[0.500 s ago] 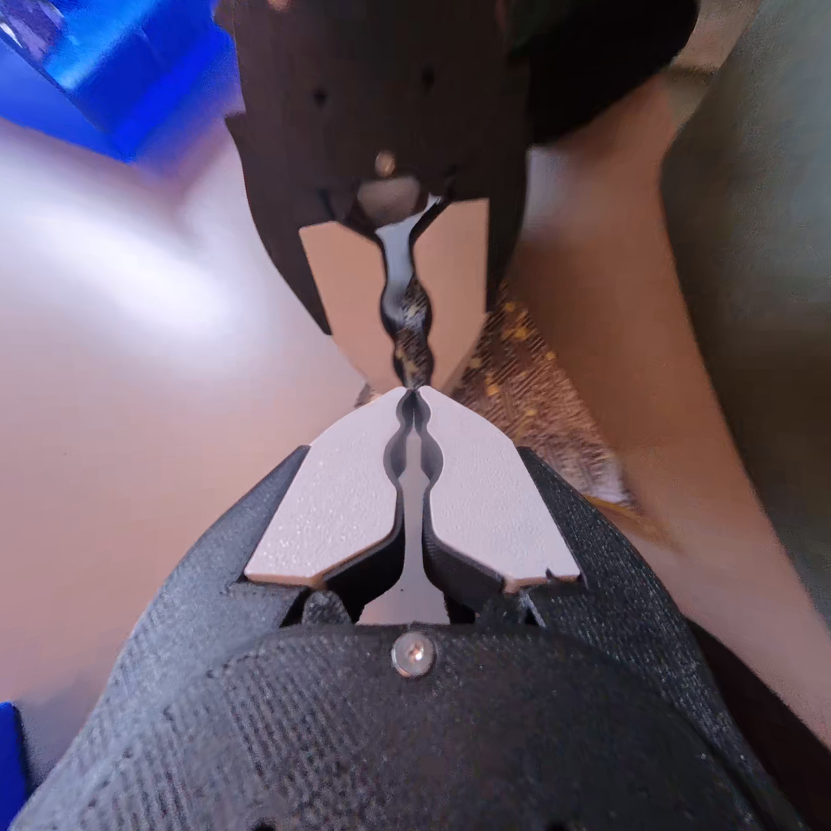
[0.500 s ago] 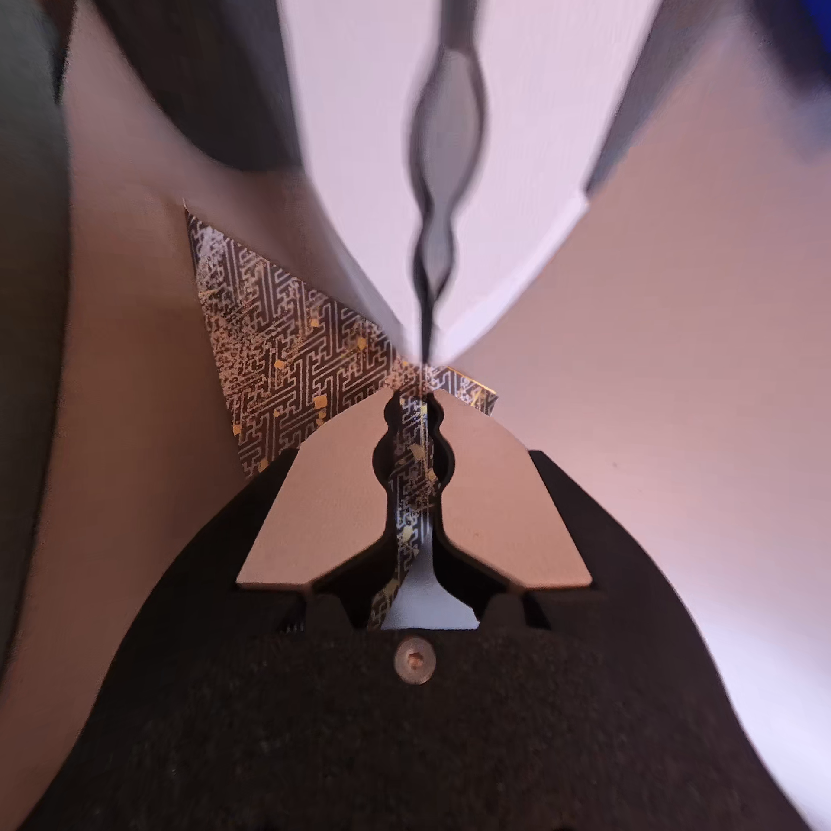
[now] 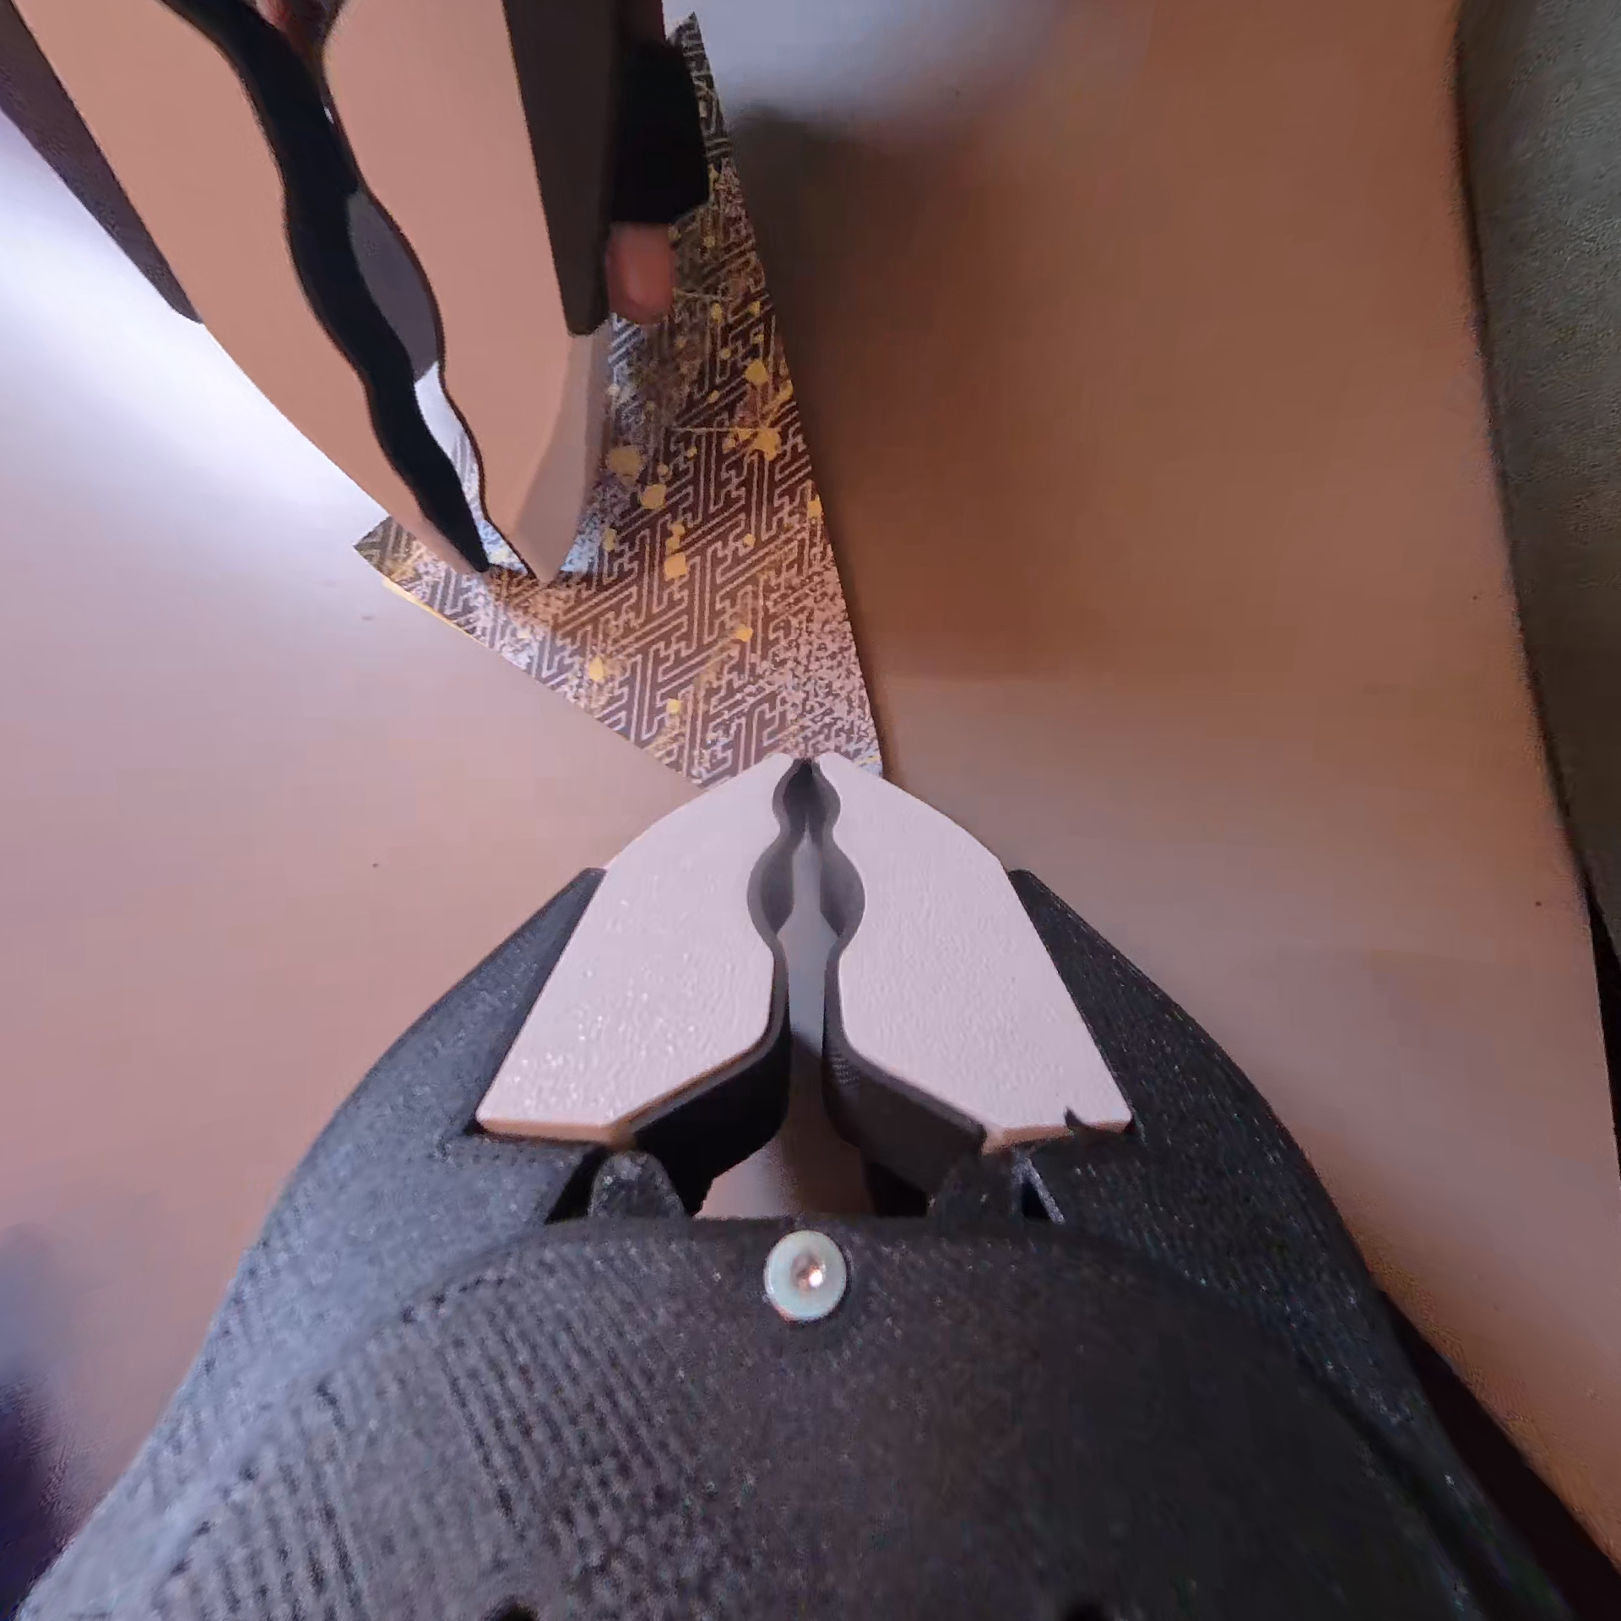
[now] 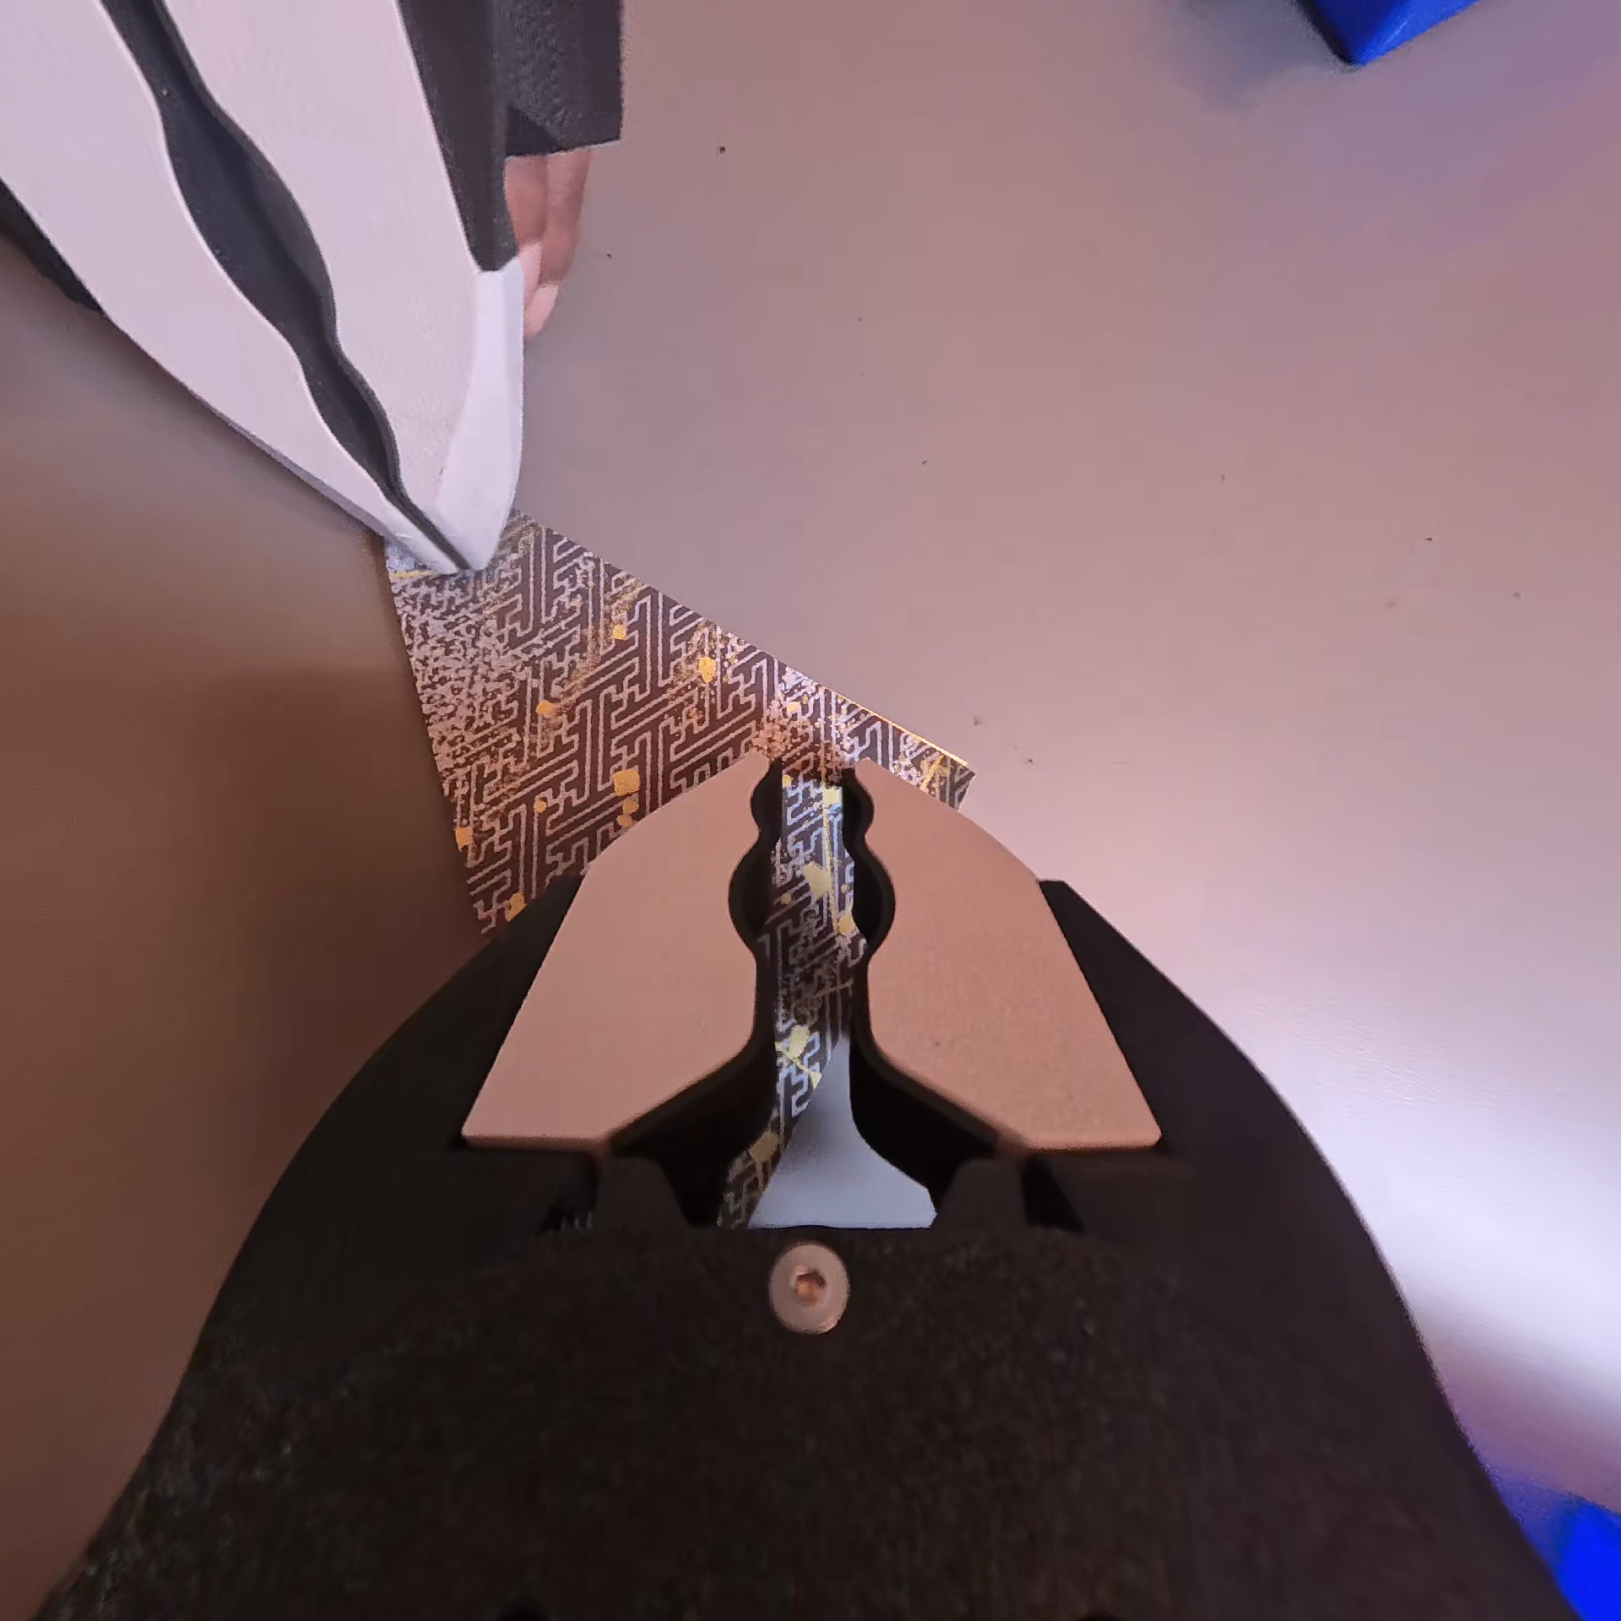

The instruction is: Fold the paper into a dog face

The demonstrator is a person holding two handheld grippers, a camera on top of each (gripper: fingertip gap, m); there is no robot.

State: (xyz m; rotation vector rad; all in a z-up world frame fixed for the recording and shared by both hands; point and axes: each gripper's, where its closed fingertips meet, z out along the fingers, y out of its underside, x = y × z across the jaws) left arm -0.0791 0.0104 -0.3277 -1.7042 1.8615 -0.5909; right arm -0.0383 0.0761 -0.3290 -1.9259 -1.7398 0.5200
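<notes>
Your left gripper (image 3: pixel 805 772) is clenched at the near corner of the patterned paper (image 3: pixel 702 614), which lies flat on the pale table (image 3: pixel 263 877). Your right gripper (image 4: pixel 811 772), slightly parted, straddles its opposite corner. Open tabletop surrounds both; a blue object (image 4: pixel 1377 31) sits far right.

The left gripper (image 3: pixel 809 767) points down and forward with its pale grey fingers (image 3: pixel 667 965) pressed together at the tips, only a wavy slit left between them. The right gripper (image 4: pixel 811 772) has its tan fingers (image 4: pixel 974 982) drawn close but a narrow gap remains at the tips. Behind each gripper a bare fingertip (image 3: pixel 639 272) of the person's gloved hand (image 3: pixel 660 175) shows beside the black body.
</notes>
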